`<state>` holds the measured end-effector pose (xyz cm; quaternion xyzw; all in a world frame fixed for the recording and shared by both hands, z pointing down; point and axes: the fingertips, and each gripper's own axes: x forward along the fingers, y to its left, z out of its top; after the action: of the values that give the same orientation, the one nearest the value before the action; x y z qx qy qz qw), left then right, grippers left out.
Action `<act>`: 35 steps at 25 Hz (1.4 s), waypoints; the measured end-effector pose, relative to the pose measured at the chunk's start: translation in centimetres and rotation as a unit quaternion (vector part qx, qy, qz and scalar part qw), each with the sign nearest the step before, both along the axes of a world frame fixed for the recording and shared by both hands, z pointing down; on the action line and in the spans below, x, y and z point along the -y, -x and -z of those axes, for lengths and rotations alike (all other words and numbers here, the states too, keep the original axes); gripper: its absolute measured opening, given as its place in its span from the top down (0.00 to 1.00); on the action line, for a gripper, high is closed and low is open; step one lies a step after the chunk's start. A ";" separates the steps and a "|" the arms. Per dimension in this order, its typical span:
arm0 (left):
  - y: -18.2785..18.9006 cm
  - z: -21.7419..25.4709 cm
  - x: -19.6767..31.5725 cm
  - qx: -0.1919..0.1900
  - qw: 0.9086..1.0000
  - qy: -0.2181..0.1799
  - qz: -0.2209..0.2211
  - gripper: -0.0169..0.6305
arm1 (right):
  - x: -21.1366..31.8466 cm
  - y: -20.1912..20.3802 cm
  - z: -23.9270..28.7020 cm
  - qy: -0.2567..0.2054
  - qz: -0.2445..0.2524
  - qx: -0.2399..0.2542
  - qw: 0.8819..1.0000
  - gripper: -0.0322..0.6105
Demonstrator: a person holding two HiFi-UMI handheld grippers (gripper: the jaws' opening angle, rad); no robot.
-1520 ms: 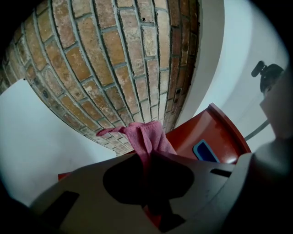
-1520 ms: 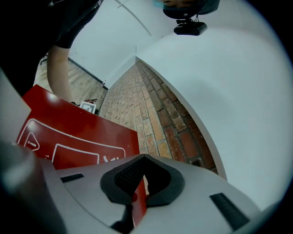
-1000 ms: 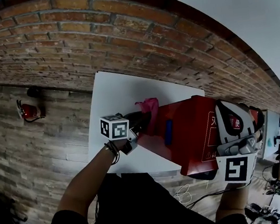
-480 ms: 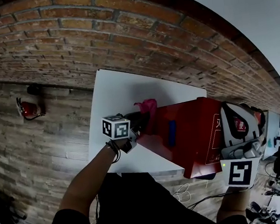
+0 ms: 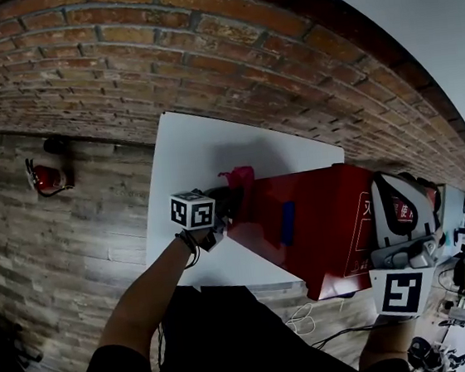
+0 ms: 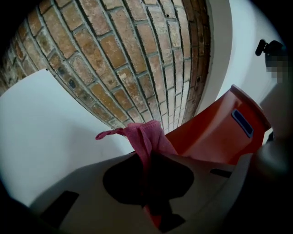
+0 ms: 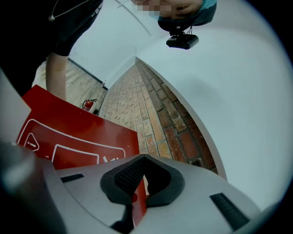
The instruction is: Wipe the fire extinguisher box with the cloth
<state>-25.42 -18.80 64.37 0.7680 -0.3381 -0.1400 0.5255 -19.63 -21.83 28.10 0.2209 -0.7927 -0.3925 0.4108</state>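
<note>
The red fire extinguisher box point(image 5: 320, 221) stands on the white table point(image 5: 199, 147); a blue handle point(image 5: 286, 221) shows on its side. My left gripper point(image 5: 230, 200) is shut on the pink cloth point(image 5: 236, 177), and the cloth lies against the box's left end. In the left gripper view the cloth point(image 6: 147, 137) bunches up out of the jaws beside the box point(image 6: 215, 135). At the box's right end, my right gripper point(image 5: 381, 197) is shut on its thin edge. The right gripper view shows the red panel point(image 7: 68, 132) pinched between the pads point(image 7: 130, 176).
A brick wall point(image 5: 202, 68) runs behind the table. A small red extinguisher point(image 5: 44, 179) sits on the wooden floor at the left. Cables point(image 5: 302, 319) lie on the floor near the table's front edge. Bare table top stretches left of the box.
The left gripper and the cloth have slid down along the box's left end; less cloth shows above the box. The right gripper has kept its hold.
</note>
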 end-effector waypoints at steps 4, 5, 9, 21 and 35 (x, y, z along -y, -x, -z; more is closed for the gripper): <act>0.0 -1.1 -0.1 0.009 1.000 0.004 0.001 0.87 | 0.0 0.1 0.1 -0.001 0.002 0.000 1.000 0.92; 0.0 -1.4 0.0 0.013 1.000 0.005 0.001 0.87 | 0.0 0.1 0.1 -0.001 0.002 0.000 1.000 0.92; 0.1 -3.2 0.0 0.042 0.999 0.009 -0.005 0.87 | 0.0 0.1 0.0 0.000 -0.002 0.001 1.000 0.92; 0.1 -7.4 -0.1 0.110 0.993 0.026 -0.019 0.87 | 0.0 0.3 0.2 0.000 -0.001 0.009 1.000 0.92; 0.1 -13.1 -0.5 0.225 0.971 0.068 -0.048 0.87 | 0.0 0.5 0.2 -0.001 0.001 0.008 1.000 0.92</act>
<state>-25.57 -18.28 77.50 0.7574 -0.4194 0.0854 0.4931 -20.14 -21.85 27.91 0.2242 -0.7956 -0.3921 0.4037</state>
